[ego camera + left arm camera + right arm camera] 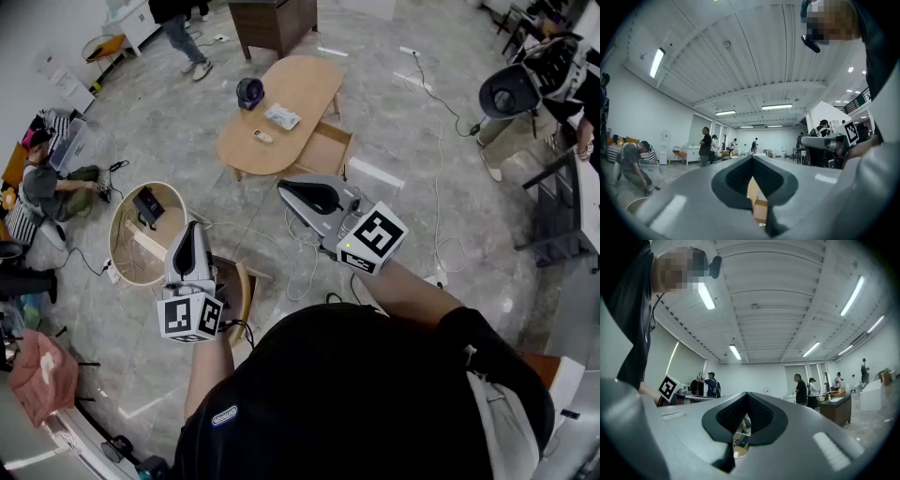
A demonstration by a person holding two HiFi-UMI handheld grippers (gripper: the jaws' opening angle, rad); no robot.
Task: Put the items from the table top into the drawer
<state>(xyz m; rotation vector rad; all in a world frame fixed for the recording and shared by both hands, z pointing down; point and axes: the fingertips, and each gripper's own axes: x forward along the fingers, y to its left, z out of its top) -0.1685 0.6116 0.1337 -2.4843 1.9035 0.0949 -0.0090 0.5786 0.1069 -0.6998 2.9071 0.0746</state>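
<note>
Dark round item [249, 92], white packet [281, 116], small pale stick [263, 137] on oval table [309, 80]; drawer [323, 152] open

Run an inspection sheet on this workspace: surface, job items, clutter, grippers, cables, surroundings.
Surface: oval light-wood table, its drawer pulled open.
Job's things: dark round object, white flat packet, small pale remote-like item, all on the tabletop.
Clutter: round rimmed wooden side table holding a black device.
Grippers: left gripper and right gripper both shut, empty, away from the table.
Cables: white cables trailing across the grey floor.
Surroundings: seated person, others standing; dark wooden cabinet.
</note>
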